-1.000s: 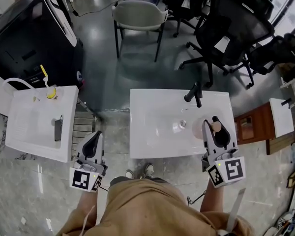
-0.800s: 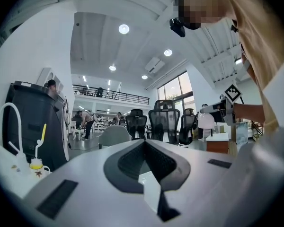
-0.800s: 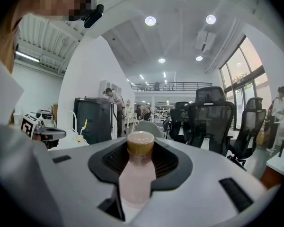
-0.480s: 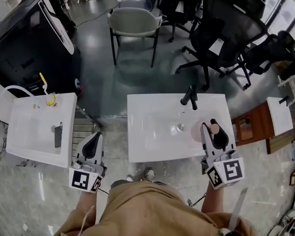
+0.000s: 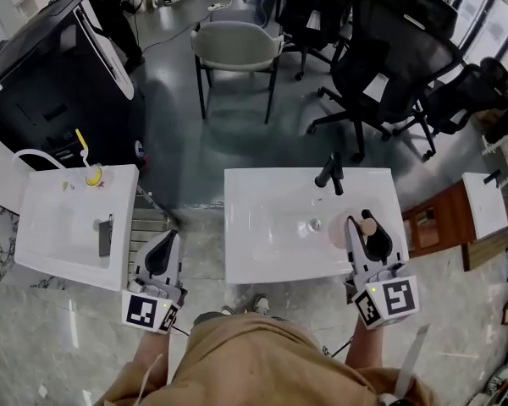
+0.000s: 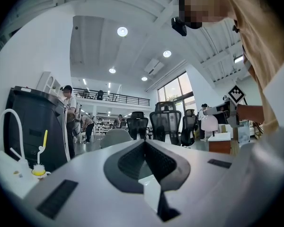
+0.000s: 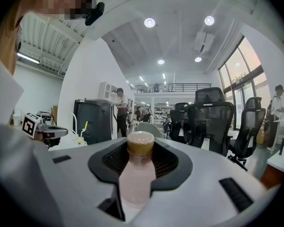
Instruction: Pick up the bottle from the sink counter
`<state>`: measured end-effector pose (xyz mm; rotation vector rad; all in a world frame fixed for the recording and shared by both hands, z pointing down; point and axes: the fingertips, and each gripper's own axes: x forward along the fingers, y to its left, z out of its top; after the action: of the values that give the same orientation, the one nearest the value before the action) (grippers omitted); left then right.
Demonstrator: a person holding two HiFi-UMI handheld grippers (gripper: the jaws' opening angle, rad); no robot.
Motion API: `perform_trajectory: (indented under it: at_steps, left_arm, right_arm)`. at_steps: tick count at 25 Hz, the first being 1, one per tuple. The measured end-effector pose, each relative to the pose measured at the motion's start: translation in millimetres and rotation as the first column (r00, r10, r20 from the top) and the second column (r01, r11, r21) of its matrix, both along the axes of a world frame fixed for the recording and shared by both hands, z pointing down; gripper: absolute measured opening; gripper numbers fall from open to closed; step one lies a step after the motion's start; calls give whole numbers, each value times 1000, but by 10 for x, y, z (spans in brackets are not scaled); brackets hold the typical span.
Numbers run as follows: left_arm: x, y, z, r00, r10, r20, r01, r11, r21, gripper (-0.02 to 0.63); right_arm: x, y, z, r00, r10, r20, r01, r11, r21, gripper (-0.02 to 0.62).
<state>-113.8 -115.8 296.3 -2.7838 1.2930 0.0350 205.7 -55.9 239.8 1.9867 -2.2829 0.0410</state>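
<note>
Head view: right gripper point(image 5: 363, 227) is at approx 4 o'clock of the frame, over the 3 o'clock side of the white sink surface point(image 5: 262, 205). Its fingers are clenched on the pink bottle point(image 5: 369, 223), which shows a tan cap. Bottle is upright, just at 3 o'clock of the drain point(image 5: 314, 224) and at 6 o'clock of the black faucet point(image 5: 332, 172). Can't tell whether its base touches the surface or is lifted off it.

Right gripper view: bottle point(image 7: 138, 174) fills the gap btw. the dark pads of the right gripper point(image 7: 141, 159), both sides touching its body, cap poking above them.

Left gripper point(image 5: 162, 244) is at approx 7 o'clock, off the surface, over the floor btw. the two sinks. Left gripper view: its fingers are clenched together w/ nothing in them point(image 6: 144, 148).

A second white sink point(image 5: 51, 235) lies at 9 o'clock w/ a yellow item point(image 5: 93, 176) at its far corner and a dark flat item point(image 5: 106, 235) near its 3 o'clock edge. At 12 o'clock stand a grey chair point(image 5: 237, 45) and black office chairs point(image 5: 389, 49); a black cabinet point(image 5: 51, 66) is at 10 o'clock.
</note>
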Motion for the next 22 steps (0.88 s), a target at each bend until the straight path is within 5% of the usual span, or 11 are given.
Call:
perform_trajectory:
  at_steps: [22]
  left_arm:
    - [-8,16,41,1000,0,-2,0,1000,-5,-2]
  right_arm:
    - [-89,-4,-24,1000,-6,15,5,1000,30,132]
